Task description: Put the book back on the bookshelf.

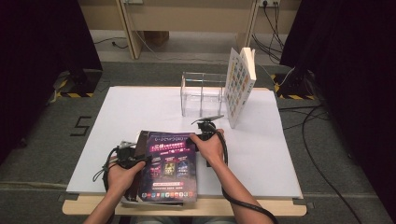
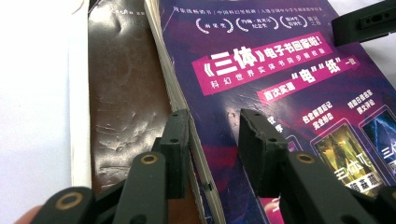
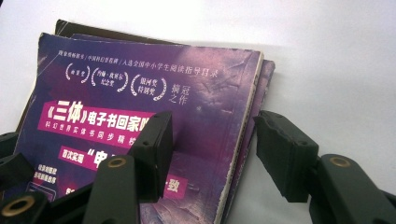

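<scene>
So the purple book sits on top of a brown one at the near edge of the white table, with the left gripper and right gripper each part-open straddling an opposite side edge, neither clearly pinching it.

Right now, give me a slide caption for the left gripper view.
Left gripper straddling the purple book's page edge, jaws open, above a brown book.

Purple-covered book lay flat, cover up, topping a small stack over a brown book, near tabletop's front edge.
</scene>
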`<action>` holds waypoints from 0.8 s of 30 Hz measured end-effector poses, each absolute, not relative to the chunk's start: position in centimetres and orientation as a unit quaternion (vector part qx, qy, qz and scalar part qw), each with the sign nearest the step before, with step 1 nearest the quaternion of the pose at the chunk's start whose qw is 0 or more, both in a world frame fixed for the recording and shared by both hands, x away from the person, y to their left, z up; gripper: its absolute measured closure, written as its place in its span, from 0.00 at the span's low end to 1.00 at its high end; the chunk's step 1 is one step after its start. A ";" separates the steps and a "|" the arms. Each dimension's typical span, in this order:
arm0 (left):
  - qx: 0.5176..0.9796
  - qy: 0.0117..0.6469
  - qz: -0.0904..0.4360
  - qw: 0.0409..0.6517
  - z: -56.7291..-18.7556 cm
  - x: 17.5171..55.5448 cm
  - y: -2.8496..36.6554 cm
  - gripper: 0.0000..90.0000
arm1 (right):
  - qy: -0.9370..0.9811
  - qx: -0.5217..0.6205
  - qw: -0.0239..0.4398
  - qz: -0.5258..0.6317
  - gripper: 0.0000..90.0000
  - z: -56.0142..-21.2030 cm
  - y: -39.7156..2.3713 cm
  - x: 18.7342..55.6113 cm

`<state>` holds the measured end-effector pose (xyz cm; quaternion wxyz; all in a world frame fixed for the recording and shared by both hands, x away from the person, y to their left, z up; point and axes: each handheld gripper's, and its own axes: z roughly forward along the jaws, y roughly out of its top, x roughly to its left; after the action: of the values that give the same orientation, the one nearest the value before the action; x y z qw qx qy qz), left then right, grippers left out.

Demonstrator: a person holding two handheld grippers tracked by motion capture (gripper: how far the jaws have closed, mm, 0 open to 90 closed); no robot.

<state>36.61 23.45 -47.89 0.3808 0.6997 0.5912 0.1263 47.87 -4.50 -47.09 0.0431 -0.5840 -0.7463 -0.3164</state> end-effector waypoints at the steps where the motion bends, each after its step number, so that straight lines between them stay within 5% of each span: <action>1: 0.700 0.591 0.126 0.381 -47.9 36.6 23.4 0.70 | -0.747 -0.583 0.042 -0.318 0.52 -47.1 -4.5 47.8; 24: 0.705 0.594 0.133 0.363 -47.3 36.3 22.6 0.76 | -0.708 -0.615 0.056 -0.342 0.61 -47.5 -5.2 47.5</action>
<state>36.32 22.58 -47.34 0.3633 0.7055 0.5939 0.1328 47.50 -5.23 -47.48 0.0561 -0.6146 -0.7085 -0.3424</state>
